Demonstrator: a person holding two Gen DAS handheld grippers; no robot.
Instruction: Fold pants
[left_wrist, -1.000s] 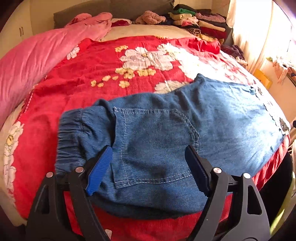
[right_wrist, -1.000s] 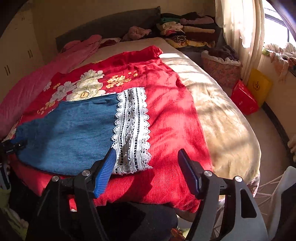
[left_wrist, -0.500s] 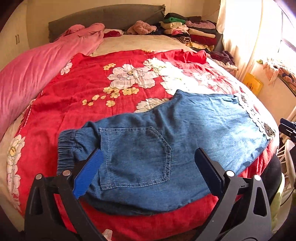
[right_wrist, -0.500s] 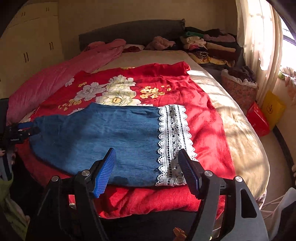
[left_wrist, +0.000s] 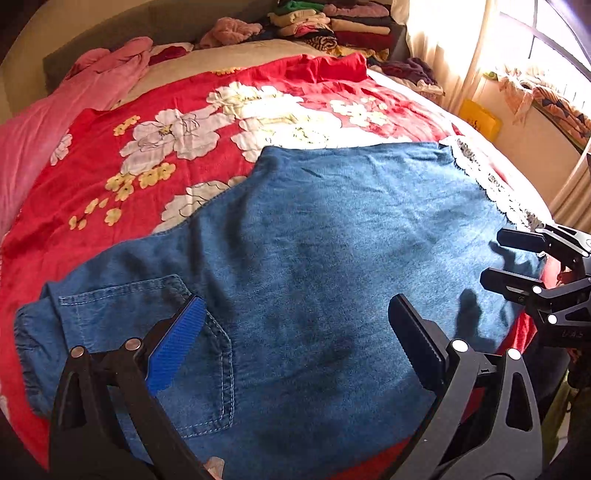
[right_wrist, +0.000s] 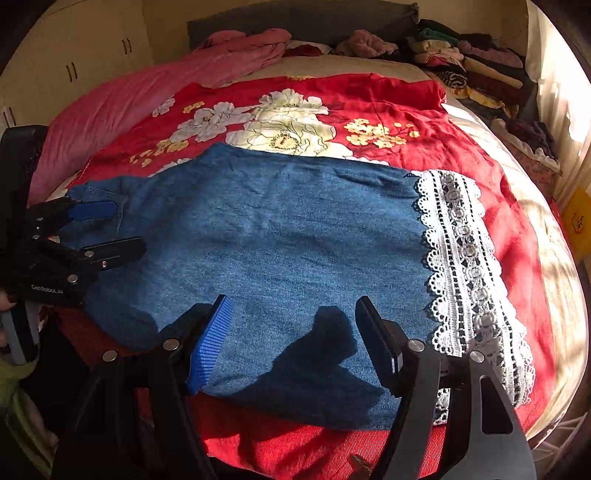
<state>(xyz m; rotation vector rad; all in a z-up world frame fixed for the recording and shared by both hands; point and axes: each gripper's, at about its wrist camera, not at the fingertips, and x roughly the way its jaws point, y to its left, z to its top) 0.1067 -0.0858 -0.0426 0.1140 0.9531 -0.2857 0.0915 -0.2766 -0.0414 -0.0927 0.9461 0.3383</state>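
Observation:
Blue denim pants (left_wrist: 317, 266) lie flat across the near edge of a bed, on a red floral blanket (left_wrist: 177, 147). The back pocket (left_wrist: 162, 332) and elastic waistband are at the left, the white lace hem (right_wrist: 465, 266) at the right. My left gripper (left_wrist: 295, 332) is open, just above the pocket end. My right gripper (right_wrist: 291, 343) is open, over the near edge of the leg beside the lace hem. Each gripper shows in the other's view: the right one (left_wrist: 517, 258) at the hem, the left one (right_wrist: 99, 229) at the waist.
A pink quilt (right_wrist: 147, 99) lies along the left side of the bed. Stacks of folded clothes (right_wrist: 465, 62) sit at the headboard's right. A curtain and window (left_wrist: 517, 55) stand at the right, with a yellow bag (left_wrist: 480, 118) on the floor.
Both grippers have moved in closer and lower over the pants, the left shifting right along the garment. Both stay open and empty.

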